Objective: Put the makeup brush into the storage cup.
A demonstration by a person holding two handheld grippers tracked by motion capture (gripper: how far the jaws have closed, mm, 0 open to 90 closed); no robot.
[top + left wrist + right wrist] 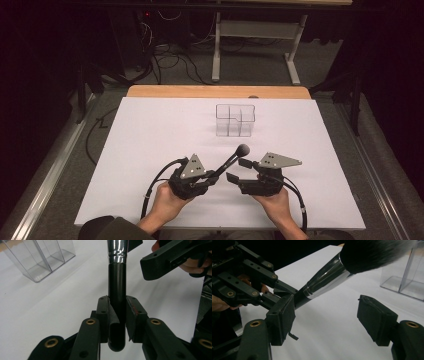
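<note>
Black-handled and chrome-collared, the makeup brush (231,161) sits clamped by its handle end in the left gripper (117,315), near the front edge of the table (150,135), its bristles angled up toward the far edge. The right gripper (327,315) stands wide with nothing between its pads, just beside the collar. A clean handover probably means closing squarely on the handle below the chrome, not on the bristles. A clear organiser (235,120) waits toward the far edge, with nothing blocking the way.
</note>
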